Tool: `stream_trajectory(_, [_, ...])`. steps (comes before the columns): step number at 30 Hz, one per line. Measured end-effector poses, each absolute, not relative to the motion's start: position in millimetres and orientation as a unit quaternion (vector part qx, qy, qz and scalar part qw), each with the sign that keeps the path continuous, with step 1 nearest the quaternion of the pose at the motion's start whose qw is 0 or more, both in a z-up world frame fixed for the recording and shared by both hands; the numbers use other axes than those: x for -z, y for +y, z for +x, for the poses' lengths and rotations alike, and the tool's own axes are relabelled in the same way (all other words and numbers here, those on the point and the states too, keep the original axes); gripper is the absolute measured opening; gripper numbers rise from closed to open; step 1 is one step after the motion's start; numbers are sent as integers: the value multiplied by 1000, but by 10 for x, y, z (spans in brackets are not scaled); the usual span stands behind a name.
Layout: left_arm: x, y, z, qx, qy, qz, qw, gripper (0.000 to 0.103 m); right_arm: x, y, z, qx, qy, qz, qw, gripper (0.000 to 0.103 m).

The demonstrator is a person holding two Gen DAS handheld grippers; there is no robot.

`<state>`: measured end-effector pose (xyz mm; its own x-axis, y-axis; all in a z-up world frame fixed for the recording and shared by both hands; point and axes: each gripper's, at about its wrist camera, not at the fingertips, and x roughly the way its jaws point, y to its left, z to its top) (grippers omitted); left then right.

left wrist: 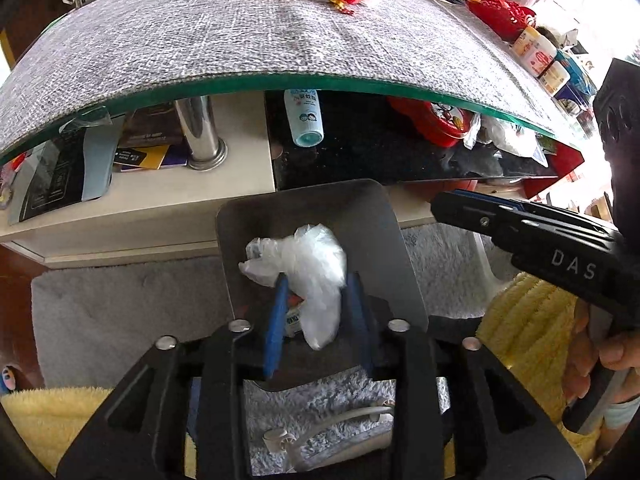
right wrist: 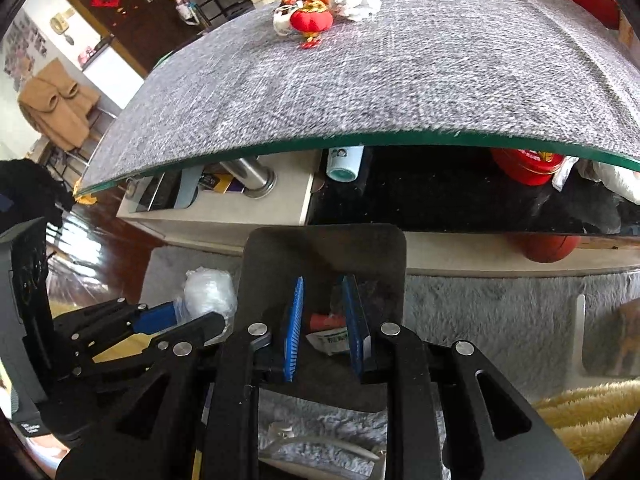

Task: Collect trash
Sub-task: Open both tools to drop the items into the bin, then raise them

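Note:
A square metal bin [left wrist: 360, 216] stands on the rug in front of the table. My left gripper [left wrist: 318, 280] hangs over it, fingers apart, with a crumpled clear plastic bag [left wrist: 308, 264] between them. A gap shows beside the left pad, so the bag is not pinched. My right gripper [right wrist: 324, 280] is open over the same bin [right wrist: 320, 248]. A red-and-white wrapper [right wrist: 328, 332] lies loose below and between its pads. In the right wrist view the left gripper [right wrist: 196, 316] and the bag [right wrist: 208, 292] sit at the left. The right gripper [left wrist: 440, 200] reaches in from the right.
A glass table with a grey mat [left wrist: 240, 40] fills the upper view. It bears a red ornament [right wrist: 312, 20] and crumpled paper [right wrist: 360, 0]. The shelf below holds a bottle [left wrist: 304, 120] and a red tin [right wrist: 524, 168]. A white cable [left wrist: 340, 420] lies on the grey rug.

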<state>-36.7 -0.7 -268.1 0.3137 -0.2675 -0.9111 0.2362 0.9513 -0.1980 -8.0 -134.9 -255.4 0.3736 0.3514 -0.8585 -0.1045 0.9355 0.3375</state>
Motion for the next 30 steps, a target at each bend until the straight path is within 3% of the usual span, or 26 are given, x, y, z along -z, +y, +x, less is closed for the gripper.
stream_trajectory(2, [2672,11,-363,151,564,-16,812,48,2543,-1382,-80,-133,539,119,823,54])
stream_trajectory(6, [2665,19,-356,146,563,-12,814,73,2521,-1442,-67,-121,534,125,827,64])
stream_trajectory(9, [2656,29,-352,141,562,-12,815,84,2484,-1493,-63,-115,528,132,831,70])
stream_trajectory(15, [2527,98,-324,135,554,-29,821,87,2333,-1631,-29,-110,520,157,833,72])
stream_trajectory(30, [1441,148,348,118,459,28,880,92,1527,-1773,778,-102,484,93,864,72])
